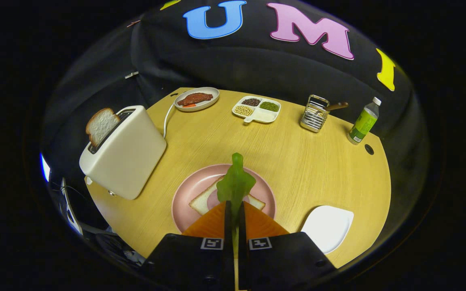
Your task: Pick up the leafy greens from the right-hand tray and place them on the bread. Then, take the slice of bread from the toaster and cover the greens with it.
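On the round wooden table (297,169), the biggest thing is the cream toaster (126,151), standing off to the left of the fingers with its cord trailing back. A slice of bread (100,125) pokes up out of its slot, leaning a little.

Just ahead of the fingers sits a pink plate (188,192), and on it lies another bread slice (200,202) with what looks like a round pink slice of something on top, mostly hidden.

To the right of the fingers is a white tray (328,226), close to the near edge of the table.

The gripper (235,212) has its two fingers drawn nearly together, pinching the stem of the leafy greens (236,184); the leaf stands up between them, over the pink plate and its bread.

Along the far side of the table, from left to right: an oval dish (212,95) holding a reddish piece of meat (194,98), a divided white dish (263,116) with beans and grains in its compartments, a wire utensil holder (314,114) with a wooden handle sticking out, and a green bottle (363,121) with a white cap.
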